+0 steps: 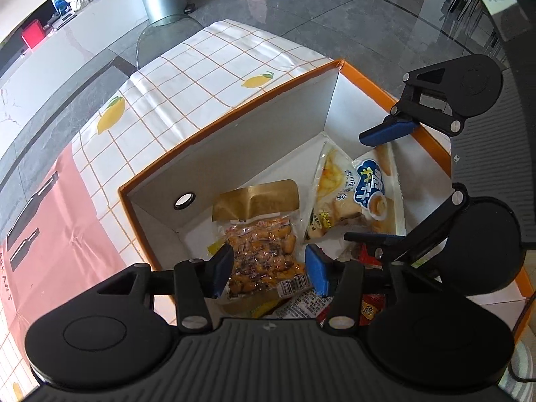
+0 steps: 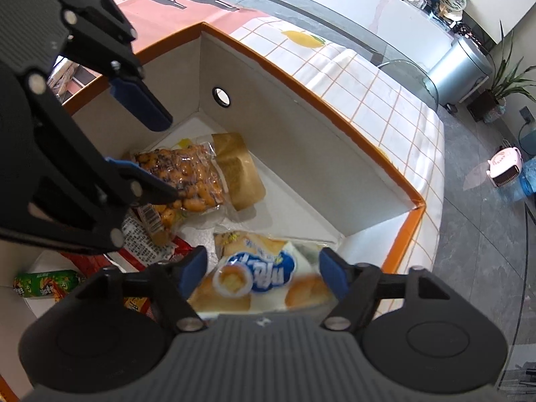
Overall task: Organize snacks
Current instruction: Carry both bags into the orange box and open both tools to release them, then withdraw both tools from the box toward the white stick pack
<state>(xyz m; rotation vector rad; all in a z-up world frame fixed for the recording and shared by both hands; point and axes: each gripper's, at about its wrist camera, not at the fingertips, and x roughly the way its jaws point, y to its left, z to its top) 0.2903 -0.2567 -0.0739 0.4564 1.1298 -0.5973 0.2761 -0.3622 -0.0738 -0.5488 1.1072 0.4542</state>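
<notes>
Left wrist view: the left gripper [image 1: 269, 268] hangs with jaws apart, pads clear of the clear vacuum pack of orange-brown snacks [image 1: 259, 254] lying in the orange-rimmed white cardboard box [image 1: 234, 127]. The right gripper [image 2: 263, 273] stands wide above the white bread bag with a blue logo [image 2: 264, 278], not pressing it. A green wrapped roll [image 2: 43, 283] lies near the box's corner; its print is unreadable. The lemon-print checked tablecloth [image 1: 187, 77] surrounds the box.

Both wrist views close above, angled steeply down, sharing orange-rimmed box [image 1: 231, 119] [image 2: 338, 105]
</notes>
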